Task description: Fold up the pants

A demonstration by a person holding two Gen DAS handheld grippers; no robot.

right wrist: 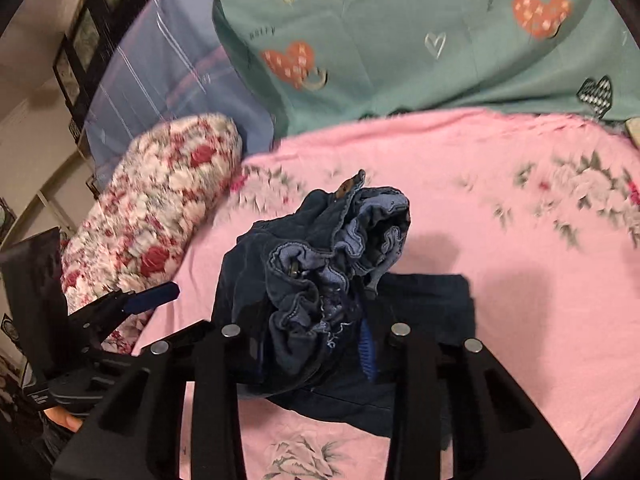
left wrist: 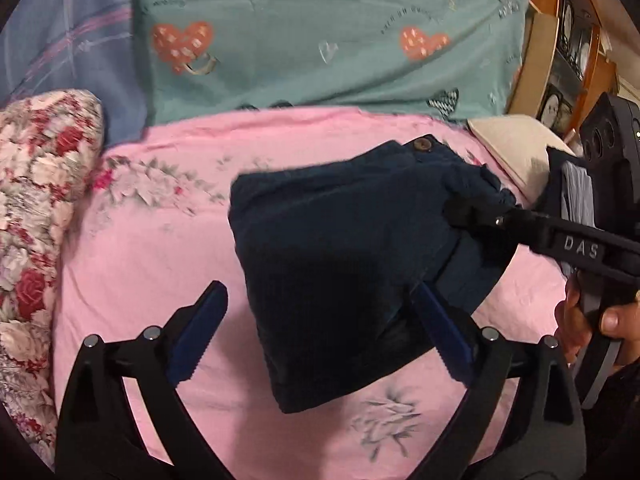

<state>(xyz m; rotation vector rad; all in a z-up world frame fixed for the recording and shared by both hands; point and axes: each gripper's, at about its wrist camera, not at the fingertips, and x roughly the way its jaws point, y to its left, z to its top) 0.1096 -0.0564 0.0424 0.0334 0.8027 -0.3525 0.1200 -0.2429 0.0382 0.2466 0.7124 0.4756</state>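
Note:
Dark navy pants (left wrist: 340, 264), folded into a thick bundle, lie on the pink floral sheet (left wrist: 152, 264). My left gripper (left wrist: 320, 332) is open, its blue-padded fingers (left wrist: 200, 328) apart just in front of the bundle's near edge. My right gripper (left wrist: 460, 212) reaches in from the right and is shut on the pants' bunched waistband, near the brown button (left wrist: 423, 144). In the right wrist view the crumpled waistband (right wrist: 328, 264) is pinched between the right gripper's fingers (right wrist: 366, 344), lifted over the folded part (right wrist: 432, 320). The left gripper (right wrist: 148, 300) shows at the left, open.
A red-and-white floral pillow (left wrist: 36, 232) lies at the left. A teal heart-print blanket (left wrist: 320, 40) and a blue plaid cloth (left wrist: 68, 40) cover the back. A cream cushion (left wrist: 516, 148) and a wooden shelf (left wrist: 560, 40) stand at the right.

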